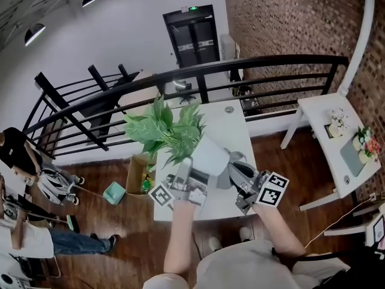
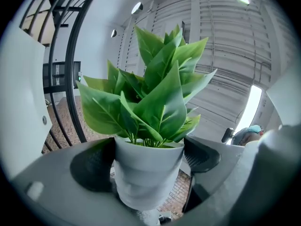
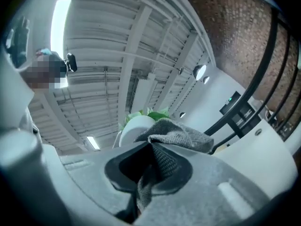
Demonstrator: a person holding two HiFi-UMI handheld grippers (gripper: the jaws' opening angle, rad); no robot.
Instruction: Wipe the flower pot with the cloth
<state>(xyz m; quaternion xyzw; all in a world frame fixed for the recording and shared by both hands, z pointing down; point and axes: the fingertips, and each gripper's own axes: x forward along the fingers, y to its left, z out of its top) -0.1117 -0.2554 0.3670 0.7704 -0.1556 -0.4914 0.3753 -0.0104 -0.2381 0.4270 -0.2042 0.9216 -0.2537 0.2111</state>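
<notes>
A white flower pot (image 1: 210, 154) with a green leafy plant (image 1: 165, 128) is held tilted above the white table (image 1: 231, 122). My left gripper (image 1: 194, 168) is shut on the pot; in the left gripper view the pot (image 2: 146, 173) sits between the two dark pads (image 2: 91, 168), leaves (image 2: 155, 98) rising above. My right gripper (image 1: 240, 174) is shut on a grey cloth (image 1: 236, 161), right beside the pot's lower right side. In the right gripper view the cloth (image 3: 176, 138) bunches out of the jaws, with the pot (image 3: 136, 128) just behind it.
A black metal railing (image 1: 180, 80) runs behind the table. A second white table (image 1: 337, 161) with flowers (image 1: 364, 143) stands at the right. A cardboard box (image 1: 139, 173) sits on the wooden floor left of the table, and people stand at the far left.
</notes>
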